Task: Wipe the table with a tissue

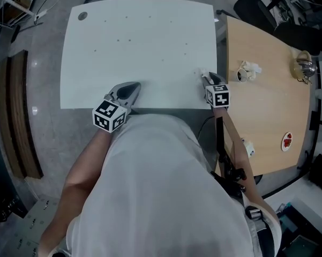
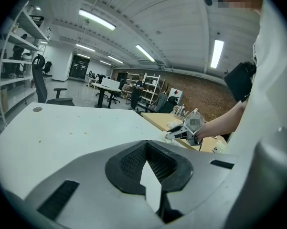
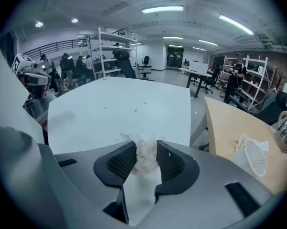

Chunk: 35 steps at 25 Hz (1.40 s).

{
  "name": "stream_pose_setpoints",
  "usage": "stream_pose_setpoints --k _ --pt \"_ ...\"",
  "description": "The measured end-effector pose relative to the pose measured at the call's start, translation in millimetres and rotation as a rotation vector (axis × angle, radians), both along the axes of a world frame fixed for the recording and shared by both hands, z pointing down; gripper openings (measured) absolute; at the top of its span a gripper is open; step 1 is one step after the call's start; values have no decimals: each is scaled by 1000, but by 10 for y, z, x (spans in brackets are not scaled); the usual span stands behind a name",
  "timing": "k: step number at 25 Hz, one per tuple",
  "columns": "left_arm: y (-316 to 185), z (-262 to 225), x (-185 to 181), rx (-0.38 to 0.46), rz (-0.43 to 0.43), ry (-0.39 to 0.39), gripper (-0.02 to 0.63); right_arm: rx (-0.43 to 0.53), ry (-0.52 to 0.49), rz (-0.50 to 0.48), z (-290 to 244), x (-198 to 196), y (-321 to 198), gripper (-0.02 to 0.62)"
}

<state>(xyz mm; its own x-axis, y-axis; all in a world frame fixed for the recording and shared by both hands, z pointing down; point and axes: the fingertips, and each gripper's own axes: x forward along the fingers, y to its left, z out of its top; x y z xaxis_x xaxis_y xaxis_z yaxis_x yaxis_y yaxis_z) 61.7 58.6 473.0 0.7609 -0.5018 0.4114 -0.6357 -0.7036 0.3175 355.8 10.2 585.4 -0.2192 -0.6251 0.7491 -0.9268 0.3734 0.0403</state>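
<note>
- Workshop hall: strip lights point(image 3: 162, 9) overhead, metal shelving point(image 3: 107, 51) and an office chair point(image 2: 40, 82) around a white surface point(image 1: 139, 58) on a grey floor point(image 1: 43, 90).
- A wooden table point(image 1: 268, 111) stands just beside the white surface's right edge.
- Small dark specks point(image 1: 123, 40) dot its far half.
- The tissue point(image 3: 145, 155) is a white, crumpled wad with ragged edges, at the surface's near right corner.
- The right gripper point(image 1: 205, 77) is clenched on the tissue. Its black ribbed pads press on both sides, and a frayed tuft sticks out past the tips.
- The left gripper point(image 1: 134, 87) hangs over the near edge, jaws closed together on nothing.
</note>
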Motion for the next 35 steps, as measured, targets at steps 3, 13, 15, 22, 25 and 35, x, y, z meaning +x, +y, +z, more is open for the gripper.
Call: stream_pose_setpoints --k 3,13,15,22,25,35 --pt "-28 28 -116 -6 -22 1 5 -11 64 13 85 33 -58 133" --pt "-91 110 -451 -30 -68 11 5 -49 236 69 197 -110 -34 126" --pt "-127 123 -469 -34 -61 15 5 -50 277 37 188 -170 -35 126" --pt "-251 159 -573 -48 -22 27 5 -75 290 4 197 -355 -21 123" --pt "-301 165 -623 -55 -1 32 5 -85 279 -23 194 -539 -7 121" --pt "-420 177 -718 -71 68 56 5 -78 23 -54 160 -1219 104 123"
